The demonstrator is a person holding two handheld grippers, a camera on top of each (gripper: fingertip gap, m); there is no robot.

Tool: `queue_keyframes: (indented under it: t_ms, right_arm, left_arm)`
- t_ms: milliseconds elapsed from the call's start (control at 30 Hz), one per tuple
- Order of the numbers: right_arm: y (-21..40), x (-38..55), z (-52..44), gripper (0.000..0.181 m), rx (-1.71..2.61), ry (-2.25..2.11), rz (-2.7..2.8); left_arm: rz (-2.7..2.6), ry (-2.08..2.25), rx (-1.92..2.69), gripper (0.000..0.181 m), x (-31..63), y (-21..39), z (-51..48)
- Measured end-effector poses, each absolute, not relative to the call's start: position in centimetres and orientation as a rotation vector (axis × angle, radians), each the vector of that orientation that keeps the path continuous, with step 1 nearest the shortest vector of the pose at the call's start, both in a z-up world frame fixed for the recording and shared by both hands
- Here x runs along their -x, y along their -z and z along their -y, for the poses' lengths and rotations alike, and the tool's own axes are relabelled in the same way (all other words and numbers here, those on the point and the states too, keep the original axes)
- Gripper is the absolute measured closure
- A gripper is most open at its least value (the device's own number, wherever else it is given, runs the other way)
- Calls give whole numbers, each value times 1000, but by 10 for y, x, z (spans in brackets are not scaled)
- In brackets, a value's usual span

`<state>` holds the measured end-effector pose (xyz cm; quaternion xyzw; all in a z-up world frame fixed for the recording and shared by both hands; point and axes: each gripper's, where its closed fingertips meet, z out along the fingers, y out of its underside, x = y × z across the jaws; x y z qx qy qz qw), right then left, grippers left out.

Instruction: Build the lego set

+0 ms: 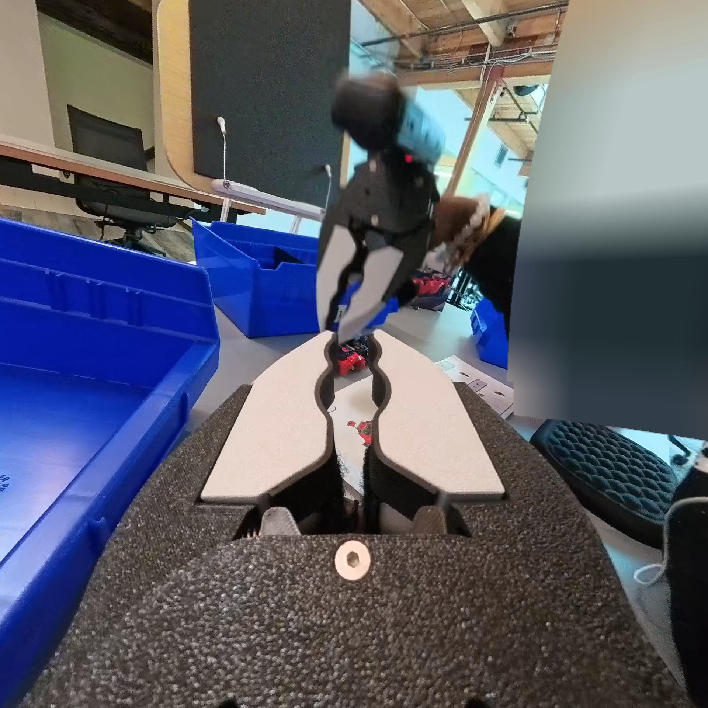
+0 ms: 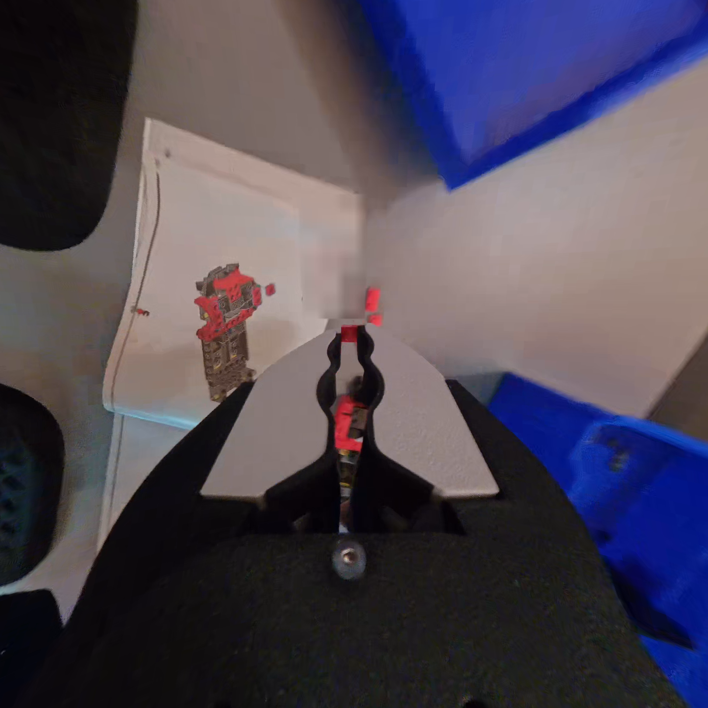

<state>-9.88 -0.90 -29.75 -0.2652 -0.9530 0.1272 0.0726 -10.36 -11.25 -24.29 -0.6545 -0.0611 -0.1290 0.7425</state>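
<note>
The left tongs (image 1: 352,341) sat low over the bench (image 1: 245,356), jaws slightly spread. Just past their tips was the red-and-black model (image 1: 349,362), on the instruction sheet (image 2: 214,237). The right tongs (image 2: 348,331) came down steeply from beyond, pinching a small red brick (image 2: 348,332), so they looked nearer the drop. Two loose red bricks (image 2: 372,306) lay farther out.
</note>
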Motion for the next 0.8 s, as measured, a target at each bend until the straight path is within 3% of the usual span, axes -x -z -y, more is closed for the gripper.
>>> queue_keyframes:
  t_ms: [233, 800]
  right_arm:
    - [356, 84, -9, 173, 926, -290, 2833]
    - [362, 91, -11, 163, 859, -365, 2795]
  left_arm:
    - [126, 272, 1451, 167, 102, 244, 111]
    - [130, 290, 1457, 167, 103, 245, 110]
